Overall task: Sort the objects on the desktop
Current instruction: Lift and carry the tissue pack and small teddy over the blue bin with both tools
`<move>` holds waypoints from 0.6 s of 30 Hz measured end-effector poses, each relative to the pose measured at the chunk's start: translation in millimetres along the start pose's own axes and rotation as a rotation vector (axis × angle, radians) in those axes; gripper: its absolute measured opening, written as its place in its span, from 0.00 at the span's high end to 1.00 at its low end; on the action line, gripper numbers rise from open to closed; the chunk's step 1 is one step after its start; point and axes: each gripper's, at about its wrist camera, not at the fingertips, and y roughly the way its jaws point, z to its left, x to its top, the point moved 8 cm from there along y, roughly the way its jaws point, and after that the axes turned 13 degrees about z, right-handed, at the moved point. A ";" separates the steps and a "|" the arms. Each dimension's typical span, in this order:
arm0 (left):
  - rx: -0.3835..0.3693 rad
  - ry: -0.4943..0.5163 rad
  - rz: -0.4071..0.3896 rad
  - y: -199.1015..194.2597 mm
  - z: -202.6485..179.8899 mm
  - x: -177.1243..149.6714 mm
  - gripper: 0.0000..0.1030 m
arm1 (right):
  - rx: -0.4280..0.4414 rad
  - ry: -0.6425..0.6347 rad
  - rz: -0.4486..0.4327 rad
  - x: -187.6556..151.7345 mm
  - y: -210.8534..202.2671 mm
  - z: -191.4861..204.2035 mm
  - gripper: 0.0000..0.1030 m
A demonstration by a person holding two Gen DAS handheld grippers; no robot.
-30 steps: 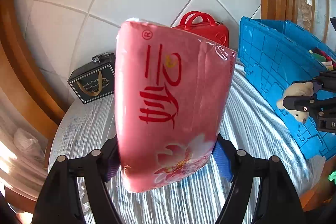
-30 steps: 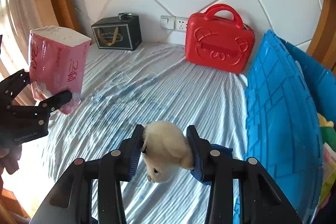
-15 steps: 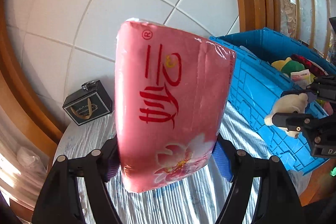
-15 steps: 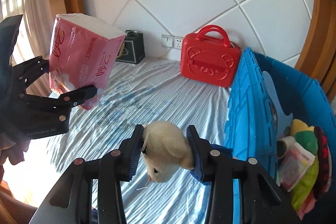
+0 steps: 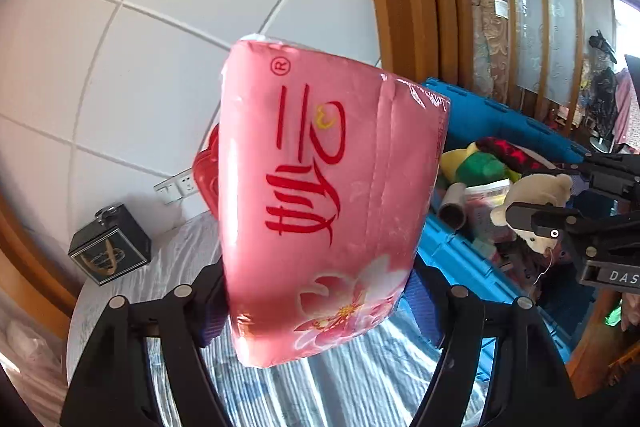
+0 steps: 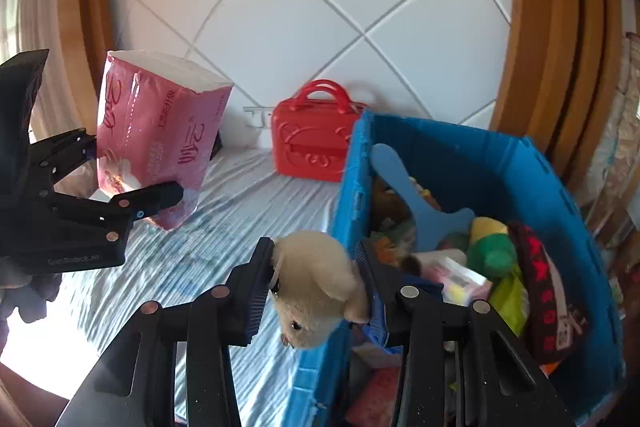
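Left hand-held gripper [image 5: 316, 291] clamps pink plastic-wrapped tissue pack [image 5: 328, 203]; right hand-held gripper [image 6: 316, 283] clamps cream plush toy [image 6: 316, 275] beside blue plastic crate [image 6: 500, 155].

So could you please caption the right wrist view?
Right gripper carries a plush mouse toward the blue crate.

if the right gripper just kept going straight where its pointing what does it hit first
Probably the near wall of the blue crate: the right gripper, shut on the plush toy, points down at that rim; depth is unclear.

pink tissue pack [image 5: 320, 211] upright, cream plush [image 6: 316, 287] head-down
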 end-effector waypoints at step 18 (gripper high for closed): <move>-0.226 0.234 -0.051 0.2 -167.6 101.5 0.29 | -0.159 0.285 -0.011 -55.0 -39.4 -149.7 0.59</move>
